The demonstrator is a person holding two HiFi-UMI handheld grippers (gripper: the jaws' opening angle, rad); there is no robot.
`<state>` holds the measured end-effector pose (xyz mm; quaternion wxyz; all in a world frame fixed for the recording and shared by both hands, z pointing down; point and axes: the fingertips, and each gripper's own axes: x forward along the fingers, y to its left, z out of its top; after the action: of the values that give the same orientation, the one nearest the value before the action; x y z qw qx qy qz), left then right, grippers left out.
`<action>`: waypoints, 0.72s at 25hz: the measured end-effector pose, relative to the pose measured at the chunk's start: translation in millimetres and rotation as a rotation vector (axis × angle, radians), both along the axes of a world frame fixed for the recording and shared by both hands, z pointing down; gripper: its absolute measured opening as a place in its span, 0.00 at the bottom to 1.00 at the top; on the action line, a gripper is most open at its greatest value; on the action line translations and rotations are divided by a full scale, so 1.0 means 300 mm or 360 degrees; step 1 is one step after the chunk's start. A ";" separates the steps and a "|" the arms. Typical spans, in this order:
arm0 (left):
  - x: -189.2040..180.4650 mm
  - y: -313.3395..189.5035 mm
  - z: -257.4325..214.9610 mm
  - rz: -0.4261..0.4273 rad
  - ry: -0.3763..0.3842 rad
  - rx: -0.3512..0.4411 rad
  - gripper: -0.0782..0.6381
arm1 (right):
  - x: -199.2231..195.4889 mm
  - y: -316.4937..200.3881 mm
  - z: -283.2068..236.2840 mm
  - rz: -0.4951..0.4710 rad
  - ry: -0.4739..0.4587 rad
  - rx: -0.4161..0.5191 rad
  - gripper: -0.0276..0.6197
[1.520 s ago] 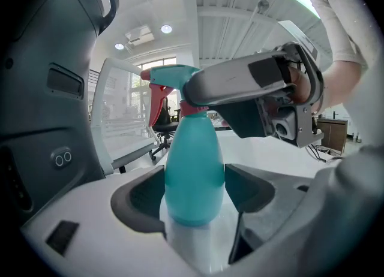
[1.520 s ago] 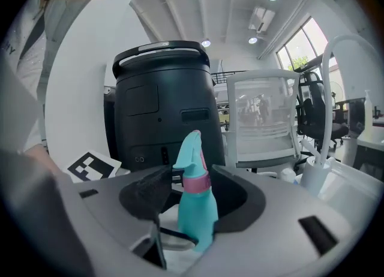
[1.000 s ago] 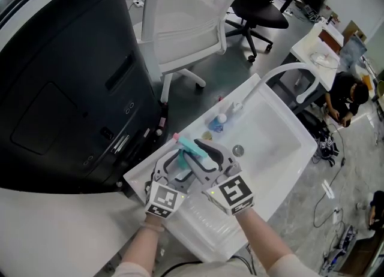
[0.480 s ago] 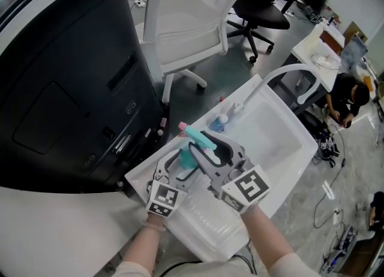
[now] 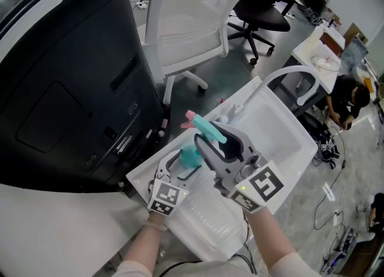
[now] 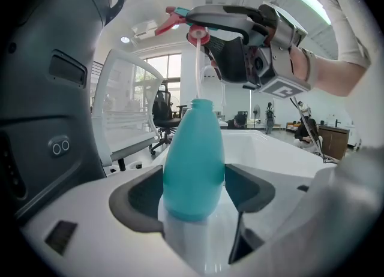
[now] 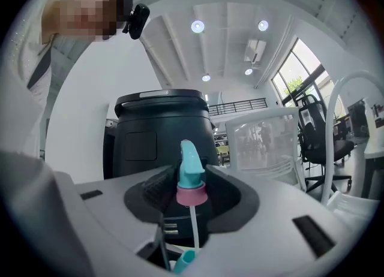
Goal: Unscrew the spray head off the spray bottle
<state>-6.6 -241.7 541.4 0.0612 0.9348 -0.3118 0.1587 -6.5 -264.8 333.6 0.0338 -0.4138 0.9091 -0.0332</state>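
Over sink (image 5: pixel 287 127), clamping bottle (image 6: pixel 193 162) in left tongs (image 6: pixel 195 193), pinching spray head (image 7: pixel 191 177) in right tongs (image 7: pixel 192 193). Lift straight, clearing tube (image 7: pixel 193 228).

I see my right gripper (image 5: pixel 210 133) higher than a second ago. It has carried the spray head (image 5: pixel 205 126) up and off the spray bottle (image 5: pixel 191 157), where it sat at the start. The head's pink collar (image 6: pixel 198 34) now hangs well above the bottle's open neck, and the gap widens from each picture to the next. The white dip tube (image 6: pixel 197 69) has come up with it and shows bare between collar and neck, its lower end reaching down to the mouth. In my head view the gripper's marker cube (image 5: pixel 261 186) has slid to the right, and the bottle's teal top is now uncovered.
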 end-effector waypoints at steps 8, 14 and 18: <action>0.001 0.013 0.003 0.0009 -0.0029 0.0007 0.55 | 0.021 0.011 -0.061 0.0012 -0.0050 0.0054 0.28; 0.009 0.020 -0.029 0.0016 -0.0007 0.0034 0.55 | 0.031 0.018 -0.104 0.0013 -0.0090 0.0100 0.28; 0.000 0.028 -0.046 0.0012 0.0001 0.0054 0.55 | 0.030 0.028 -0.128 0.0011 -0.0107 0.0129 0.28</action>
<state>-6.5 -233.4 527.7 0.0449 0.9370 -0.3108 0.1533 2.6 -256.5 295.1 0.0812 -0.4138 0.9067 -0.0100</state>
